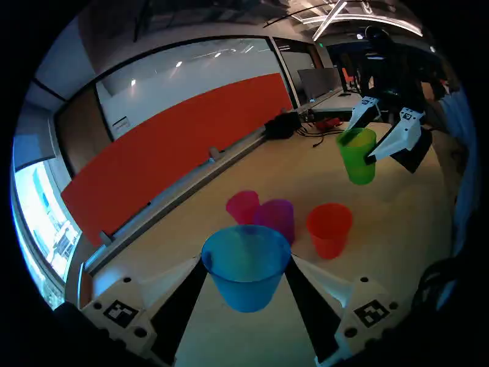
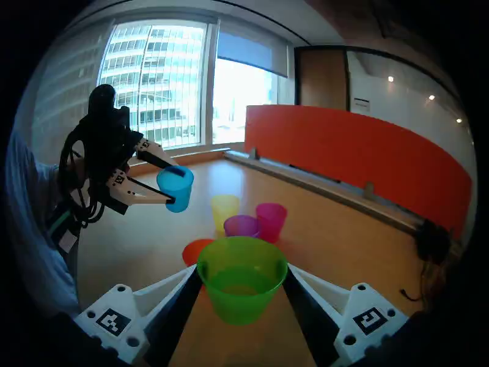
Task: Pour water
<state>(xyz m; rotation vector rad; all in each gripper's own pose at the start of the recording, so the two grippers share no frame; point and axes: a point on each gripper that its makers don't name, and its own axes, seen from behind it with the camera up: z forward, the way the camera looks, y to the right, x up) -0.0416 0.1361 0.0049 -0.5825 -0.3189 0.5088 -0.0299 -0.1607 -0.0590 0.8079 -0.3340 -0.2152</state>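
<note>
- The blue cup (image 1: 246, 278) is being held clear of the table (image 1: 391, 244) at the lower centre of the left gripper view. The left gripper (image 1: 246, 263) is being closed narrowly on its sides, just under the rim.
- The green cup (image 2: 241, 293) is being clamped in the same way by the right gripper (image 2: 241, 272), at the lower centre of the right gripper view.
- Both cups are being held upright and well apart, probably so that nothing is being spilled before one rim is brought over the other.
- The pink cup (image 1: 242, 206), purple cup (image 1: 276, 218), orange cup (image 1: 329, 229) and yellow cup (image 2: 224, 211) are standing clustered on the table, below and between the raised cups. This is being judged as spare stock, out of the pouring path.
- Water is being made out only doubtfully. A paler band low inside the green cup may be liquid, and the blue cup's contents cannot be told. Hence the pouring cup is not being identified.
- In the right gripper view, the orange cup is being largely hidden behind the green cup's rim.
</note>
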